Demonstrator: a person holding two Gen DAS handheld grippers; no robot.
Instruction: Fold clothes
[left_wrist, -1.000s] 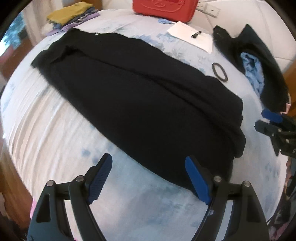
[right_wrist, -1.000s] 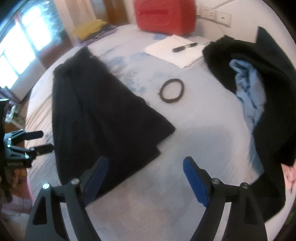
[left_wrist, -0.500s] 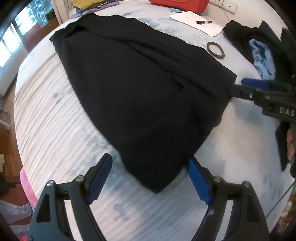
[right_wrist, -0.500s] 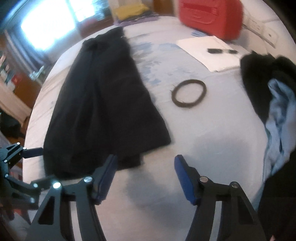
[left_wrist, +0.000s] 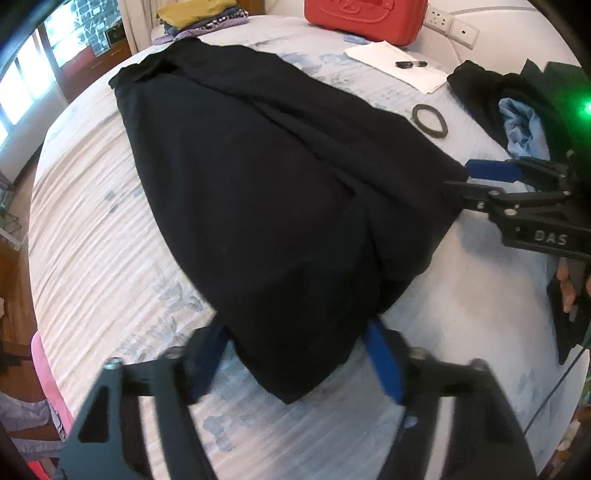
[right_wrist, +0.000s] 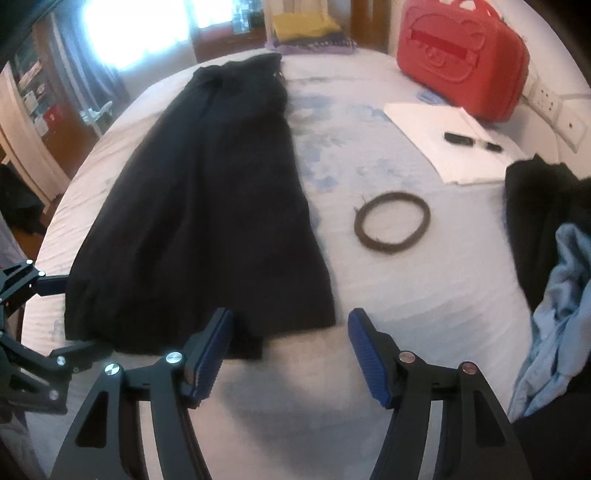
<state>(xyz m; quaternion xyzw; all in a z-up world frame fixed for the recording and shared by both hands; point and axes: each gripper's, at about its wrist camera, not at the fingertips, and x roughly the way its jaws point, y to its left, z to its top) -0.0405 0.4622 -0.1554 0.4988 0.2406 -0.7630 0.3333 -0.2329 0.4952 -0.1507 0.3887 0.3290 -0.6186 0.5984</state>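
A long black garment (left_wrist: 266, 177) lies spread flat on the bed; it also shows in the right wrist view (right_wrist: 199, 206). My left gripper (left_wrist: 295, 354) is open, its blue pads either side of the garment's near corner, which lies between them. My right gripper (right_wrist: 288, 347) is open at the garment's other near corner, its left pad over the hem. In the left wrist view the right gripper (left_wrist: 476, 181) shows at the garment's right edge. In the right wrist view the left gripper (right_wrist: 55, 317) shows at the garment's left edge.
A red bag (left_wrist: 365, 14), white paper with a black pen (left_wrist: 410, 64) and a dark ring band (right_wrist: 391, 227) lie on the bed (left_wrist: 92, 221). A heap of black and light blue clothes (right_wrist: 554, 258) is at the right. Folded clothes (right_wrist: 306, 26) sit at the far end.
Both grippers moved in to the garment's near corners. The left gripper's jaws have come closer together around the corner. The right gripper has shifted left onto the hem.
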